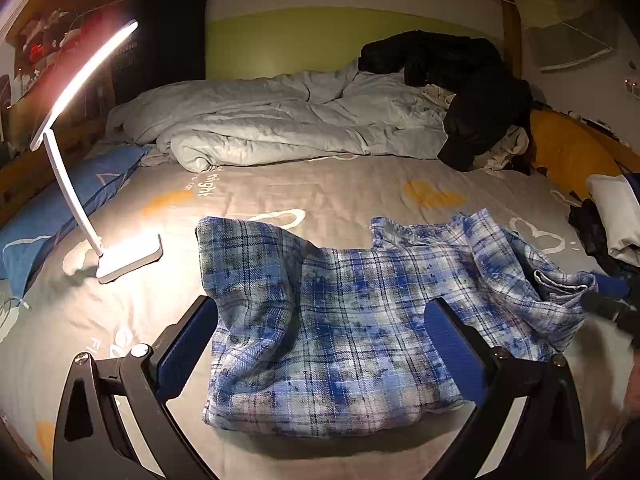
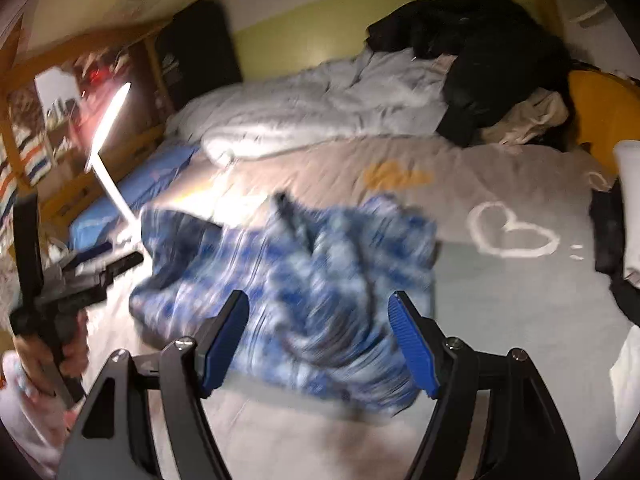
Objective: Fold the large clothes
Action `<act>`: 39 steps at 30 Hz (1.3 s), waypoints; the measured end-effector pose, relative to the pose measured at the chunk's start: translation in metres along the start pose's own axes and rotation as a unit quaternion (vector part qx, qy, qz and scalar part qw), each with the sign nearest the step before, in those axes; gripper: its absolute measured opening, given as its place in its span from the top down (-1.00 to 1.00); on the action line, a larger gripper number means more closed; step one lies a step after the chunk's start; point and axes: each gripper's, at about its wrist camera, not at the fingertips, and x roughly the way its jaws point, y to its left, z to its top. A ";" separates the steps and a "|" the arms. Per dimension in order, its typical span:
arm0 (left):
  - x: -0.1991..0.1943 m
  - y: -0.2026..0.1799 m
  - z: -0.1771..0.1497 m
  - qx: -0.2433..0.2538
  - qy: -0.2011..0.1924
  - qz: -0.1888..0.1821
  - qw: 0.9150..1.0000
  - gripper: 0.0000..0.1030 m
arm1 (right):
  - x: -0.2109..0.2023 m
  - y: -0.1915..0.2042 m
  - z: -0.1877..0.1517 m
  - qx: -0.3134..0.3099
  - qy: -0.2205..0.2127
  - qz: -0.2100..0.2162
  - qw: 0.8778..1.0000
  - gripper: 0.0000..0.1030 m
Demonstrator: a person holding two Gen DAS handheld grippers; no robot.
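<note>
A blue and white plaid shirt (image 1: pixel 340 320) lies partly folded on the grey bed sheet (image 1: pixel 340 188). My left gripper (image 1: pixel 320 312) is open and empty, held above the shirt's near part. In the right wrist view the shirt (image 2: pixel 296 276) is blurred by motion. My right gripper (image 2: pixel 318 314) is open and empty above the shirt's near edge. The right gripper's tips (image 1: pixel 608 300) show at the shirt's right edge in the left wrist view. The left gripper (image 2: pixel 92 268) shows at the left of the right wrist view, held in a hand.
A lit white desk lamp (image 1: pixel 80 160) stands on the bed at left, beside a blue pillow (image 1: pixel 52 216). A crumpled pale duvet (image 1: pixel 280 120) and dark clothes (image 1: pixel 460 80) lie at the back. Folded clothes (image 1: pixel 616 216) sit at the right edge.
</note>
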 end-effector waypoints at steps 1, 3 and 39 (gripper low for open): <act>0.000 0.000 0.000 0.000 -0.001 0.000 1.000 -0.99 | 0.002 0.002 -0.003 -0.009 0.002 -0.007 1.000 -0.38; 0.000 0.000 0.000 0.001 -0.001 0.000 1.000 -0.99 | 0.011 0.008 -0.010 -0.019 0.012 -0.025 0.999 -0.24; 0.040 0.053 -0.008 -0.072 0.069 0.093 0.991 -0.99 | 0.006 -0.001 -0.014 0.012 -0.089 -0.114 0.989 -0.80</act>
